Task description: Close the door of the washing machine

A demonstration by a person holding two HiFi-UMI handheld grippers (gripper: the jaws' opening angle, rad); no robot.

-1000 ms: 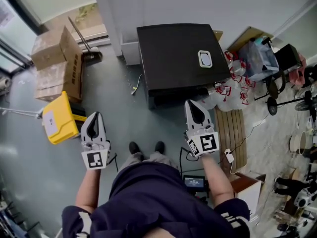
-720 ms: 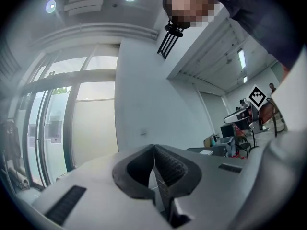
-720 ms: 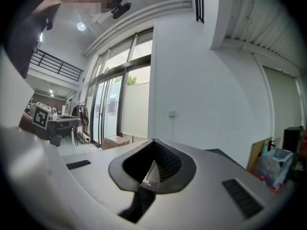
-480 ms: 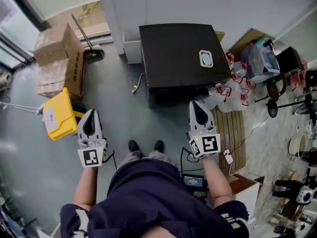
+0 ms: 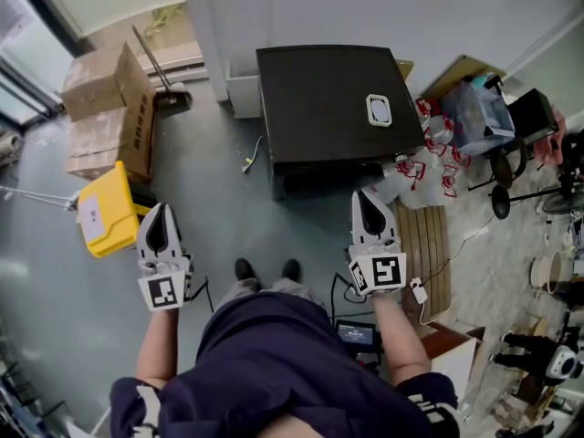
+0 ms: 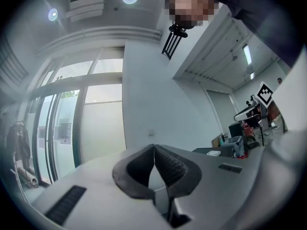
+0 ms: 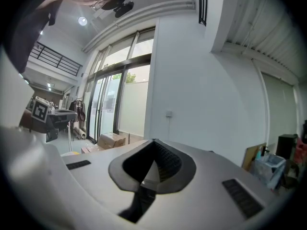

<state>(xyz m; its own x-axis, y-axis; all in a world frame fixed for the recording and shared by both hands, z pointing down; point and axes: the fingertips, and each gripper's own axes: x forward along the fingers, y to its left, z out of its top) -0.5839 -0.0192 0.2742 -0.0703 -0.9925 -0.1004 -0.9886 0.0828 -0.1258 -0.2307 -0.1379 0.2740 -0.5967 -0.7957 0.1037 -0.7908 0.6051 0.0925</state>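
1. The washing machine (image 5: 319, 99) is standing against the white wall (image 5: 365, 7) at the top middle of the head view. It is showing as a black box with a flat, matt, dark top.
2. A small white rounded item (image 5: 379, 109) is lying on the right part of that top.
3. The machine's front is facing the person. From this steep angle only a thin dark strip is showing below the near edge of the top, so the door cannot be made out.
4. The person is standing just in front of the machine, with both shoes (image 5: 266, 269) pointing toward it on the grey floor (image 5: 210, 199).
5. The right gripper (image 5: 365, 195) is pointing at the machine's front right corner and lying close to it. Its jaws are pressing together with nothing between them.
6. The left gripper (image 5: 157, 211) is hanging over the floor, well left of the machine. Its jaw tips are meeting and it is holding nothing.
7. A yellow bin (image 5: 102, 213) is sitting just beside the left gripper, with cardboard boxes (image 5: 105, 117) beyond it. A slatted wooden panel (image 5: 427, 245) is lying to the right of the right gripper.
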